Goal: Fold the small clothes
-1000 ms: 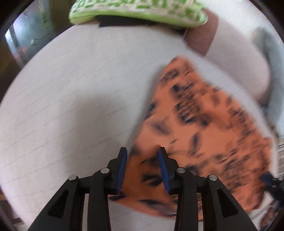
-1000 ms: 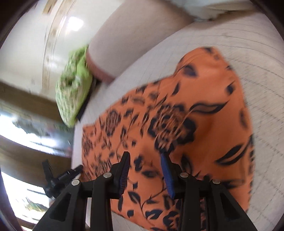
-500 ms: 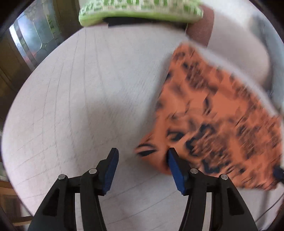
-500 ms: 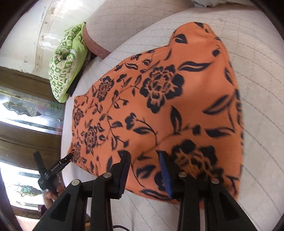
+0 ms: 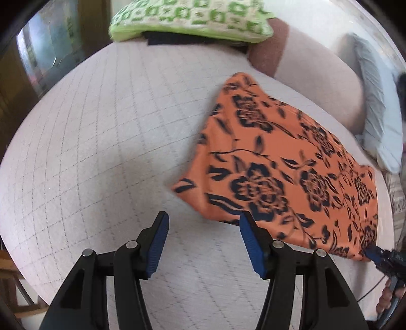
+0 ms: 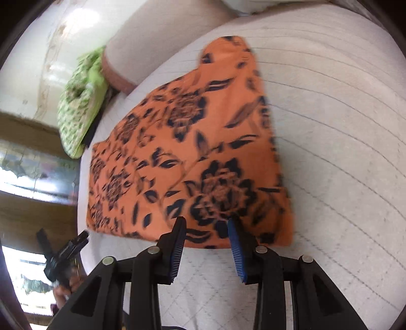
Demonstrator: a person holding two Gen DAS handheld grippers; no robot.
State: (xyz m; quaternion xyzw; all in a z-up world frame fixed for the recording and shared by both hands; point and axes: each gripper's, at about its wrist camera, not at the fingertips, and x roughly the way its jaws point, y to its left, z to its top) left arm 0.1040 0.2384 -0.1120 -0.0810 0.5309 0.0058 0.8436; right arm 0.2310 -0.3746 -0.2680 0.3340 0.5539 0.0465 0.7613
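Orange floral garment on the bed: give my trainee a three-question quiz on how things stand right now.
1. True or false: the left tongs are shut on the orange floral garment.
2. Multiple choice: the garment lies on A) a wooden floor, B) the quilted white bedcover, C) the green patterned pillow.
3. Fill in: in the right wrist view, the right tongs stand ____ at the garment's near edge.

Key
1. False: both pads are apart, with nothing between them.
2. B.
3. Open; the pads are apart, and whether they touch the cloth is unclear.
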